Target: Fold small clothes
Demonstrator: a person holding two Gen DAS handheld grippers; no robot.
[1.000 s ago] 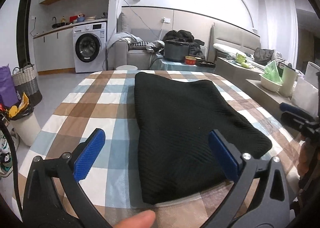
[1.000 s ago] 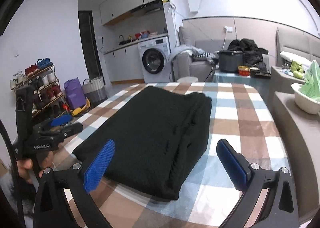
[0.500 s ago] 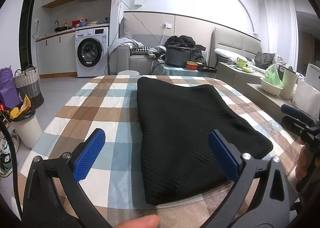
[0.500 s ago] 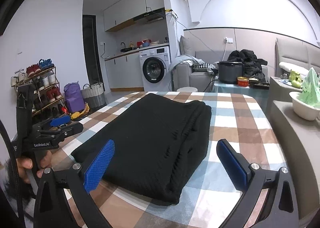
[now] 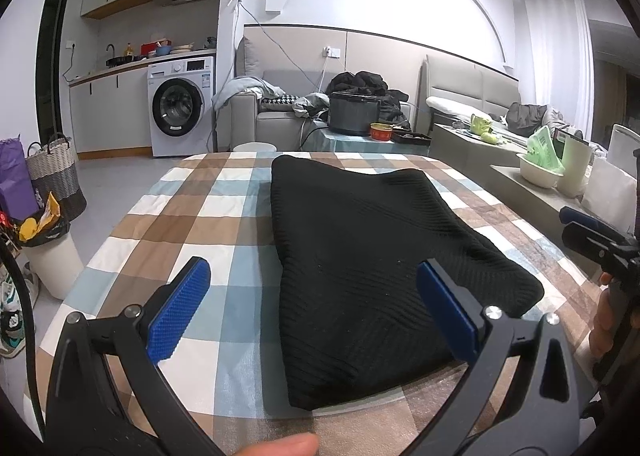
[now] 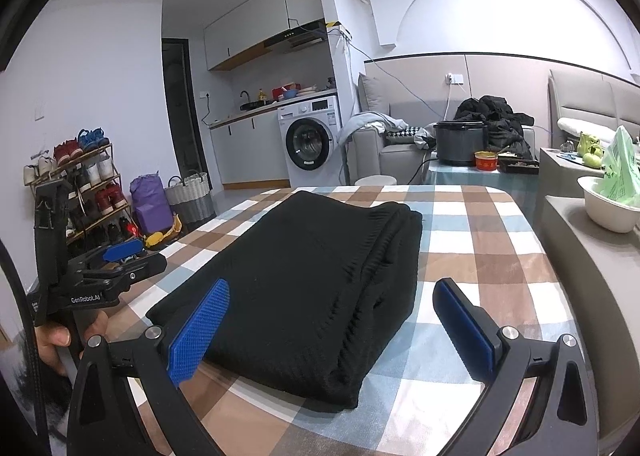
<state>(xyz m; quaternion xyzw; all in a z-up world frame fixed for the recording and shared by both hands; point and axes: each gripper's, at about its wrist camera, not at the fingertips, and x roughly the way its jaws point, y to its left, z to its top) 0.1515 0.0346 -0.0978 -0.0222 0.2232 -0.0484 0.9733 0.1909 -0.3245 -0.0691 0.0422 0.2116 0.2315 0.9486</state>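
Note:
A black knitted garment [image 5: 372,256] lies folded into a thick rectangle on the checked tablecloth [image 5: 192,224]; it also shows in the right wrist view [image 6: 320,276]. My left gripper [image 5: 312,308] is open and empty, held above the garment's near left corner. My right gripper [image 6: 332,320] is open and empty, held above the garment's near right end. Each gripper shows in the other's view, the right one [image 5: 588,228] at the right edge and the left one [image 6: 116,260] at the left.
The checked tablecloth [image 6: 480,240] covers the whole table. Beyond it stand a washing machine [image 5: 180,104], a grey sofa with clothes [image 5: 280,112], a dark pot [image 5: 354,112] on a side table, and a white bowl with a green bag [image 6: 612,192]. A shoe rack [image 6: 76,184] stands left.
Both grippers have lifted and tilted up a little, so the room rides lower in view. The garment has not moved. Both stay open.

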